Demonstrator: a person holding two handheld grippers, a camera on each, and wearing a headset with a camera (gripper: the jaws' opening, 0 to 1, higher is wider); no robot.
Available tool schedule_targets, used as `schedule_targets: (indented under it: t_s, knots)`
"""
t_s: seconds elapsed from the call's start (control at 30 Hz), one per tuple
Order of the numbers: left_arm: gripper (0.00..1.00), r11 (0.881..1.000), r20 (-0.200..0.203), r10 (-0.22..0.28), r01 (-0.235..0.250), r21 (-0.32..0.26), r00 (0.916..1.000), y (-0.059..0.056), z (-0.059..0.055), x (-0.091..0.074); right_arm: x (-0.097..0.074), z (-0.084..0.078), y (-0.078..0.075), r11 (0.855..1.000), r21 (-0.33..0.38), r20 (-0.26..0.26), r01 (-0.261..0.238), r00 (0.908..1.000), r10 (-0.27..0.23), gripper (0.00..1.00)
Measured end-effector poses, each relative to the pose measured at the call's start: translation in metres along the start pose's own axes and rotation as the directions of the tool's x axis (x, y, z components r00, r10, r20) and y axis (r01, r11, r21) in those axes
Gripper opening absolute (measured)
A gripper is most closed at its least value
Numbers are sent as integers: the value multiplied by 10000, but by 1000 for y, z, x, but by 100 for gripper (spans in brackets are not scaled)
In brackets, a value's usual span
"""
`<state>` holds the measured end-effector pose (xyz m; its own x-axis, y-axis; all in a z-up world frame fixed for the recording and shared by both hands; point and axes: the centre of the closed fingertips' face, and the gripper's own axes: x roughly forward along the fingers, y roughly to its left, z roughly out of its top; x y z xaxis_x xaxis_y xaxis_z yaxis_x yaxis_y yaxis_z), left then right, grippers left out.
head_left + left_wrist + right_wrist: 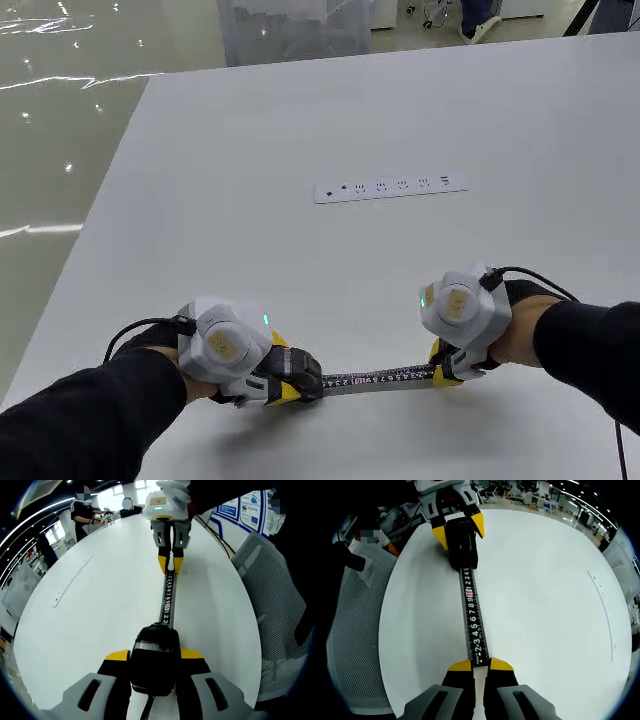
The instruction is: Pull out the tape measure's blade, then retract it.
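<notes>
A black tape measure case point(295, 372) point(154, 656) point(461, 544) rests low over the white table near its front edge, and my left gripper point(272, 383) point(155, 656) is shut on it. Its dark blade point(378, 378) point(168, 599) point(473, 620), printed with white numbers, runs out to the right. My right gripper point(442, 366) point(480, 666) is shut on the blade's end. The two grippers face each other, a short blade length apart.
A white power strip point(390, 187) point(72, 580) point(604, 605) lies flat farther back on the table point(250, 200). A mesh chair point(280, 605) point(355, 630) stands by the table's near side. People sit at the far end in the left gripper view.
</notes>
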<state>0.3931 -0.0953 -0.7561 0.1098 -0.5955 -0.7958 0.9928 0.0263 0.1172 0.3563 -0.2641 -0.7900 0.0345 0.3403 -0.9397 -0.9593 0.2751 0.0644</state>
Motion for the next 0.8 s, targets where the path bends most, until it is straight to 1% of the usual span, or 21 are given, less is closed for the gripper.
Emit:
schedule_targets:
  t_s: [0.03, 0.13, 0.17, 0.2, 0.23, 0.4, 0.47, 0.5, 0.53, 0.57, 0.8]
  knots:
    - [28, 10000, 89, 6, -6, -77, 10000, 1, 0, 0, -2, -2, 0, 10000, 27, 25, 7, 10000, -7, 0]
    - [28, 10000, 56, 41, -41, -40, 10000, 0, 1, 0, -5, -7, 1, 10000, 89, -33, -1, 10000, 2, 0]
    - [28, 10000, 54, 57, -57, -8, 10000, 0, 1, 1, -6, -10, 0, 9999, 131, -150, 39, 9999, -37, 0]
    - [28, 10000, 110, 45, -44, -47, 9999, 0, 1, 1, -5, -10, 0, 9999, 116, -111, 32, 9999, -31, 0]
    - [28, 9999, 116, 13, -12, -103, 9999, 1, 1, 0, -4, -11, -1, 9999, 72, -177, 72, 9998, -70, 0]
    - [28, 9999, -56, -124, 124, -20, 9999, 1, 1, 2, -5, -18, -3, 9999, 82, -242, 89, 9997, -87, 0]
    - [28, 9998, -11, -180, 180, -82, 9998, 2, 1, 2, -7, -24, -5, 9996, 264, -354, 62, 9994, -53, 0]
    - [28, 9997, 6, -226, 226, -131, 9997, 2, 0, 2, -6, -24, -5, 9998, 204, -236, 25, 9997, -20, 0]
    - [28, 9996, -2, -246, 246, -115, 9997, 2, 1, 2, -5, -29, -7, 9996, 220, -396, 161, 9991, -152, 0]
    - [28, 9996, -20, -258, 258, -88, 9997, 2, 1, 2, -4, -30, -6, 9996, 269, -378, 56, 9993, -46, 0]
    - [28, 9997, -39, -235, 234, -64, 9997, 2, 1, 2, -15, -34, -8, 9994, 330, -392, 88, 9992, -75, 0]
